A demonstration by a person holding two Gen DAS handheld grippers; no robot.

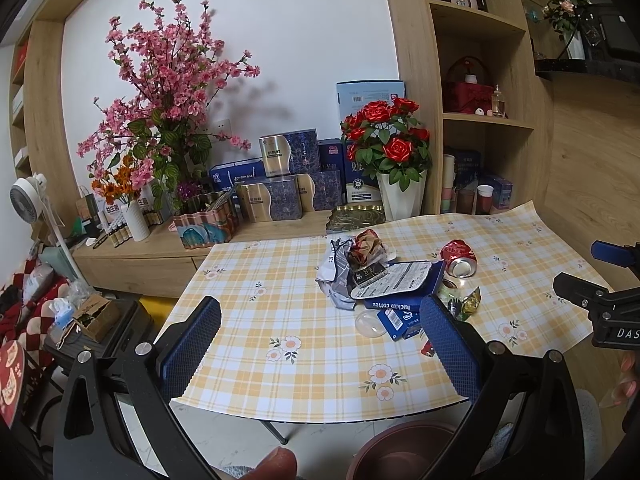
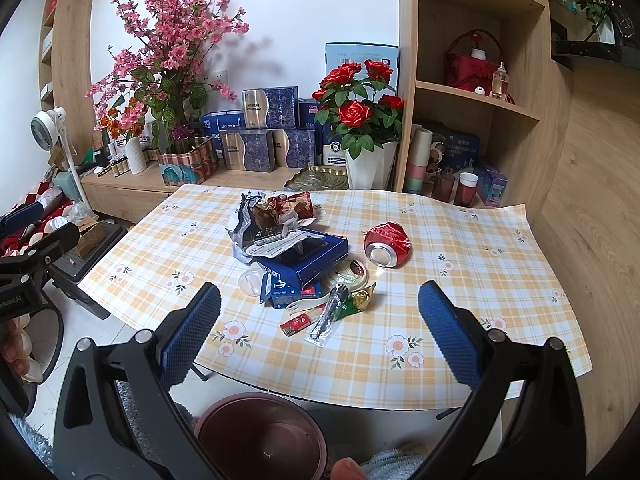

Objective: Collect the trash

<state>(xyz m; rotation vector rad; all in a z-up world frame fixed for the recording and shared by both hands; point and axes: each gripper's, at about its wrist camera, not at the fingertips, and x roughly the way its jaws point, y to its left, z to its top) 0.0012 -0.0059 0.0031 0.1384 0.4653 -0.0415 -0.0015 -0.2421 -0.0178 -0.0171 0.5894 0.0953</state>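
1. One loose heap of trash sits mid-table on the yellow-checked, flower-printed tablecloth (image 2: 460, 364): a crumpled silver-and-red foil wrapper (image 2: 280, 210) on top, a flattened dark blue cardboard coffee box (image 2: 308, 258) beneath it, and a dented red drink can (image 2: 387, 245) lying on its side just right of the box, its silver end facing the near edge.
2. Nearest the front edge lies a black plastic fork in a clear sleeve (image 2: 328, 316), beside a small red sachet (image 2: 298, 323); the fork's long axis runs from near-left to far-right, roughly toward the can.
3. From the right gripper (image 2: 320, 330) the fork and sachet lie straight ahead, between its widely spread blue-padded fingers and low in the view, so this hand looks nearer.
4. From the left gripper (image 1: 320, 340), also spread wide and empty, the heap sits ahead and to the right; the sachet is mostly hidden behind its right finger.
5. Below the table edge stands a round brown plastic bin (image 2: 260, 436), probably the destination, closer to the right gripper.
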